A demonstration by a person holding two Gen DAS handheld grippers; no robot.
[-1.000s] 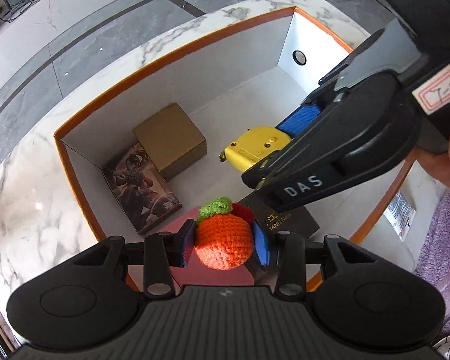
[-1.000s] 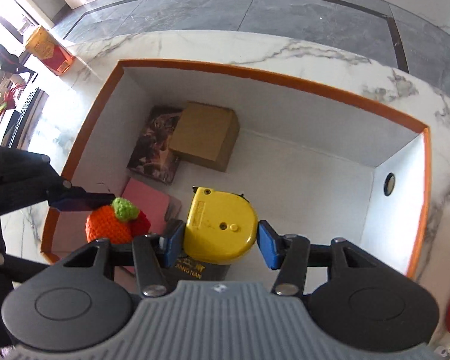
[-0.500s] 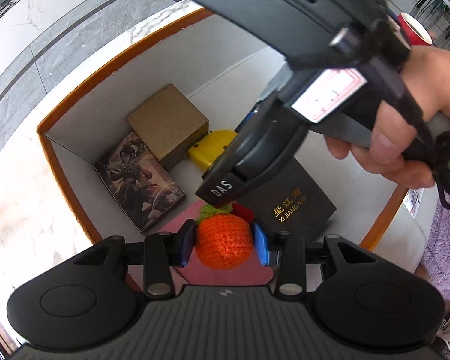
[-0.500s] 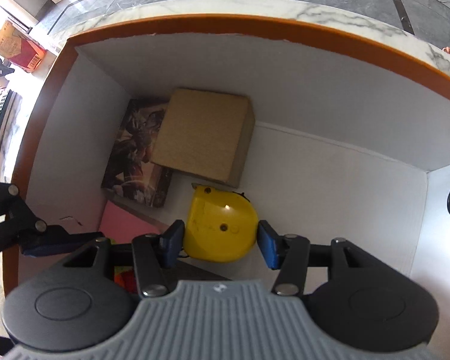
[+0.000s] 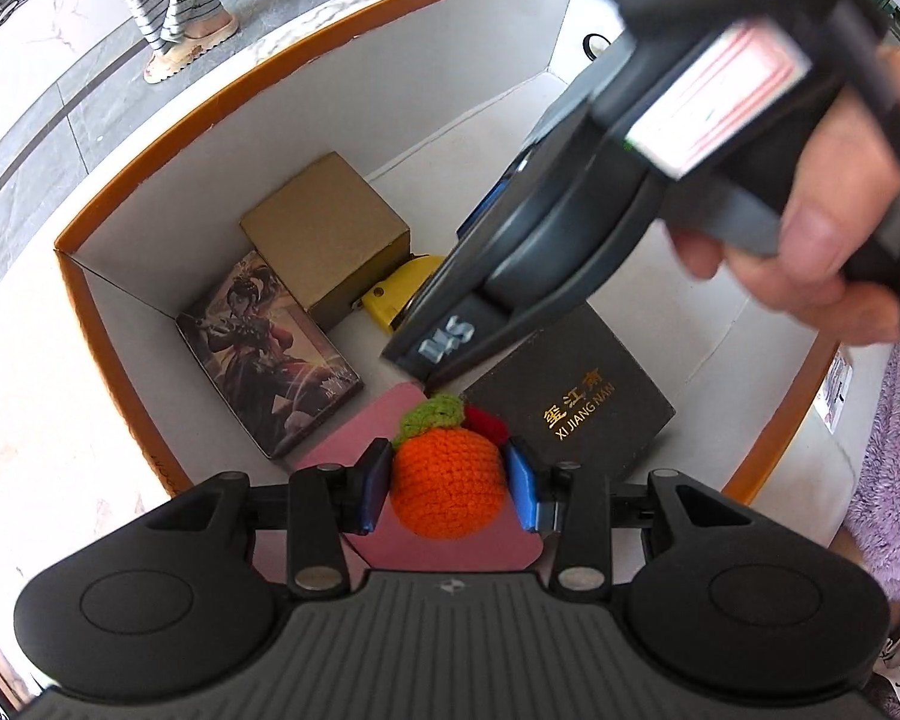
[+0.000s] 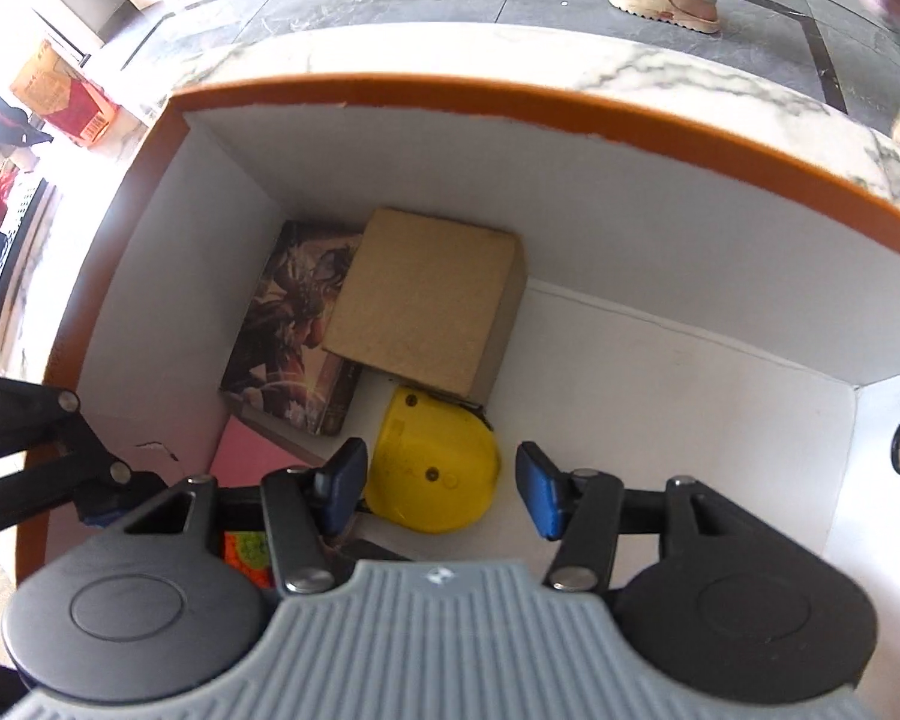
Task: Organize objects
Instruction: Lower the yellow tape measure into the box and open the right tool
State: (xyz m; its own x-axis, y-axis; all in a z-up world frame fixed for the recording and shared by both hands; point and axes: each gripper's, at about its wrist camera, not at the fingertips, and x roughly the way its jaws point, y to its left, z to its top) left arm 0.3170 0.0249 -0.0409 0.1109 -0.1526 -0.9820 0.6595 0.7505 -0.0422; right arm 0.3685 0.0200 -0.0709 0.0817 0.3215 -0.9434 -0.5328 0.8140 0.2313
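Observation:
My left gripper [image 5: 448,486] is shut on an orange crocheted fruit [image 5: 447,487] with a green top, held over a pink pad [image 5: 390,420] inside the white box with an orange rim [image 5: 72,276]. My right gripper [image 6: 444,486] is open inside the box. The yellow tape measure [image 6: 435,468] lies on the box floor between its jaws, against the brown carton [image 6: 423,300]. The left pad looks close to it, the right pad is apart. In the left wrist view the right gripper body hides most of the tape measure [image 5: 399,294].
An illustrated card box [image 6: 297,324] lies beside the brown carton [image 5: 324,234] in the corner. A black box with gold lettering [image 5: 576,402] lies on the floor nearer me. The box stands on a marble counter [image 6: 510,60]. A person walks on the grey floor beyond.
My right gripper has lowered into the box and opened, letting go of the yellow tape measure beside the carton. My left gripper still holds the crocheted fruit in about the same place.

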